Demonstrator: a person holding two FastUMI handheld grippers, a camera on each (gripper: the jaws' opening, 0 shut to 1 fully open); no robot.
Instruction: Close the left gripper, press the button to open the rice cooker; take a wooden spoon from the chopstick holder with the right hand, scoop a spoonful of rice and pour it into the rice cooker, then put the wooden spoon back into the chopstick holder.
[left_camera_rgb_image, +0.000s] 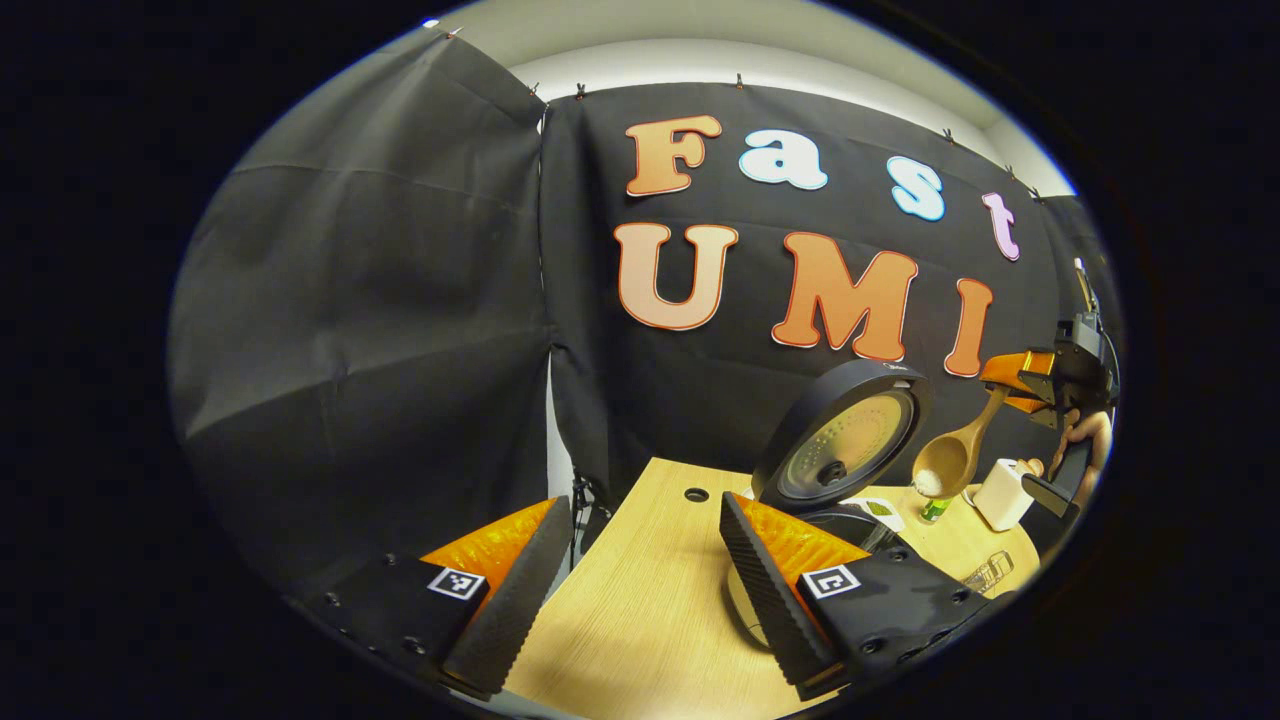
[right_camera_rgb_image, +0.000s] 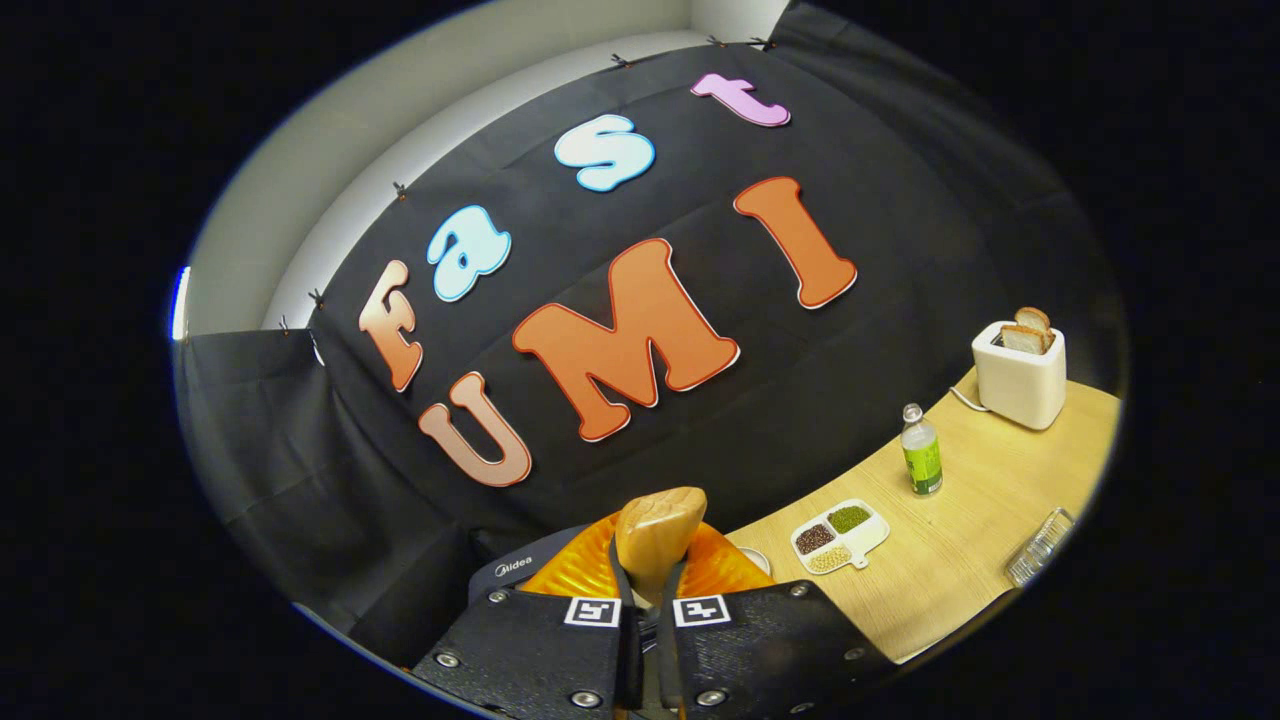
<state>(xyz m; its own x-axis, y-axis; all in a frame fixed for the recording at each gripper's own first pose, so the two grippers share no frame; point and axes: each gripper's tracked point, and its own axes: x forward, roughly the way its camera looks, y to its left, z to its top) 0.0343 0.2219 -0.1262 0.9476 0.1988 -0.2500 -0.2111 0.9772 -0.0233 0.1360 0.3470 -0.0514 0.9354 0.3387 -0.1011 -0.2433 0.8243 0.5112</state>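
The black rice cooker (left_camera_rgb_image: 840, 445) stands on the wooden table (left_camera_rgb_image: 640, 600) with its round lid swung up and open. To its right hangs the wooden spoon (left_camera_rgb_image: 950, 460), bowl down, with a little white rice in it. My right gripper (left_camera_rgb_image: 1030, 385) holds the spoon's handle from above, with a hand behind it. In the right gripper view the fingers of the right gripper (right_camera_rgb_image: 648, 590) are shut on the spoon handle (right_camera_rgb_image: 655, 535), and the cooker's lid (right_camera_rgb_image: 520, 572) shows just behind. My left gripper (left_camera_rgb_image: 640, 600) is open over the table, in front of the cooker, with nothing in it.
A white toaster (right_camera_rgb_image: 1020, 375) with bread stands at the table's far end, with a green bottle (right_camera_rgb_image: 922, 455) nearer. A white divided dish (right_camera_rgb_image: 840, 535) of beans lies by the cooker. A clear ribbed container (right_camera_rgb_image: 1040, 545) sits at the table's front edge.
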